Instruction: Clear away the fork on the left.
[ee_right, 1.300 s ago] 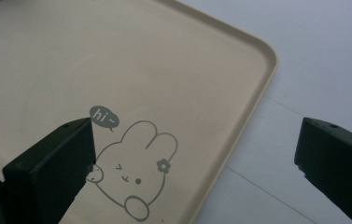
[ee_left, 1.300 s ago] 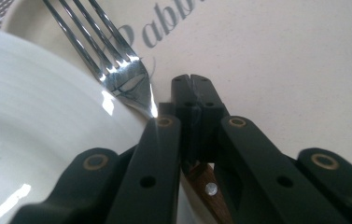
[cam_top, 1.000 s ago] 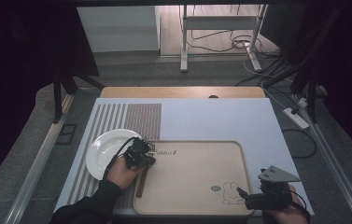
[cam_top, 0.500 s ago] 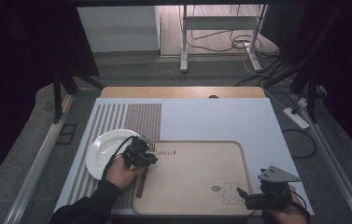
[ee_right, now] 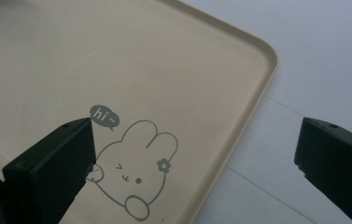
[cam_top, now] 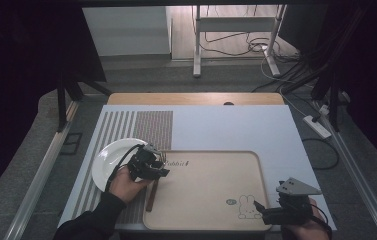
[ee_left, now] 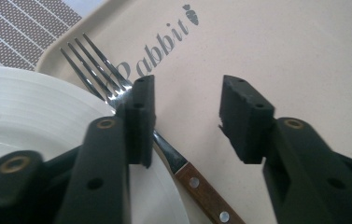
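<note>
A fork point(ee_left: 197, 184) with a wooden handle lies at the left edge of the beige tray point(ee_left: 281, 42), its tines point(ee_left: 87, 53) pointing at the word "Rabbit". A white plate point(ee_left: 19, 116) sits right beside it. My left gripper point(ee_left: 187, 119) hangs low over the fork, open; its left jaw covers the fork's neck and the right jaw is over bare tray. In the high view, the left gripper point(cam_top: 160, 165) is between the plate point(cam_top: 108, 160) and the tray point(cam_top: 211, 200), above the fork point(cam_top: 151, 197). My right gripper point(cam_top: 263, 212) is open wide at the tray's near right corner, holding nothing.
A rabbit drawing point(ee_right: 131, 172) marks the tray's near right corner, with a raised rim point(ee_right: 257, 88) around it. The white table mat point(ee_right: 327, 56) spreads to the right of the tray. A striped and dotted patch point(cam_top: 146, 127) lies behind the plate.
</note>
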`<action>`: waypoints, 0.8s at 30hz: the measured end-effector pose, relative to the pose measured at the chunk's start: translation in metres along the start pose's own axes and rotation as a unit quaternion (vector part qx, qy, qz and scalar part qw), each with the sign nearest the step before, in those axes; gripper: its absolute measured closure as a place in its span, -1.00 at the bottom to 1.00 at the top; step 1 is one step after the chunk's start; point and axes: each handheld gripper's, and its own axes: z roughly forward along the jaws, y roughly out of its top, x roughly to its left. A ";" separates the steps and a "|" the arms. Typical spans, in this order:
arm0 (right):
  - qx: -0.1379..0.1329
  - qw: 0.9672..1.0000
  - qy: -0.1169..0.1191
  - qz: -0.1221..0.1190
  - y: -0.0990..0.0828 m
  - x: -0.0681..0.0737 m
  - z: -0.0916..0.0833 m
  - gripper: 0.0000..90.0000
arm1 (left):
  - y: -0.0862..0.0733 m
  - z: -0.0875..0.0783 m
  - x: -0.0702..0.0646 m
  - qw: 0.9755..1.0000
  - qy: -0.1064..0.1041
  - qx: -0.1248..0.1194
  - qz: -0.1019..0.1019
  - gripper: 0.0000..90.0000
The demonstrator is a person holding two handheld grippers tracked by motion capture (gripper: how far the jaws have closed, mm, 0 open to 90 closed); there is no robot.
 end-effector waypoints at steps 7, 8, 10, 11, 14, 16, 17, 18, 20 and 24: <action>0.001 1.000 0.000 0.000 0.000 0.000 0.000 -1.00 | -0.004 -0.003 0.004 1.000 0.000 -0.017 -0.009 -0.26; 0.001 1.000 0.000 0.000 0.000 0.000 0.000 -1.00 | -0.005 -0.004 0.005 1.000 -0.002 -0.017 -0.009 -0.36; 0.001 1.000 0.000 -0.001 0.000 0.000 0.000 -1.00 | -0.007 -0.005 0.007 1.000 -0.006 -0.024 -0.013 -0.40; 0.002 1.000 0.000 -0.001 0.000 0.000 0.000 -1.00 | -0.007 -0.006 0.008 0.999 -0.006 -0.028 -0.014 -0.46; 0.004 1.000 0.000 -0.002 0.000 0.000 0.000 -1.00 | -0.010 -0.007 0.010 0.999 -0.009 -0.037 -0.014 -0.59; 0.004 1.000 0.000 -0.003 0.000 0.000 0.001 -1.00 | -0.011 -0.009 0.012 0.999 -0.012 -0.041 -0.018 -0.68; 0.004 1.000 0.000 -0.003 0.000 0.000 0.001 -1.00 | -0.012 -0.009 0.013 0.999 -0.016 -0.044 -0.022 -0.72; 0.005 1.000 0.000 -0.003 0.000 0.000 0.001 -1.00 | -0.012 -0.010 0.015 0.998 -0.019 -0.047 -0.024 -0.76; 0.005 1.000 0.000 -0.003 0.000 0.001 0.001 -1.00 | -0.013 -0.013 0.016 0.998 -0.019 -0.049 -0.025 -0.84; 0.005 1.000 -0.002 -0.001 0.000 0.000 0.001 -1.00 | -0.016 -0.017 0.018 0.998 -0.017 -0.054 -0.027 -0.91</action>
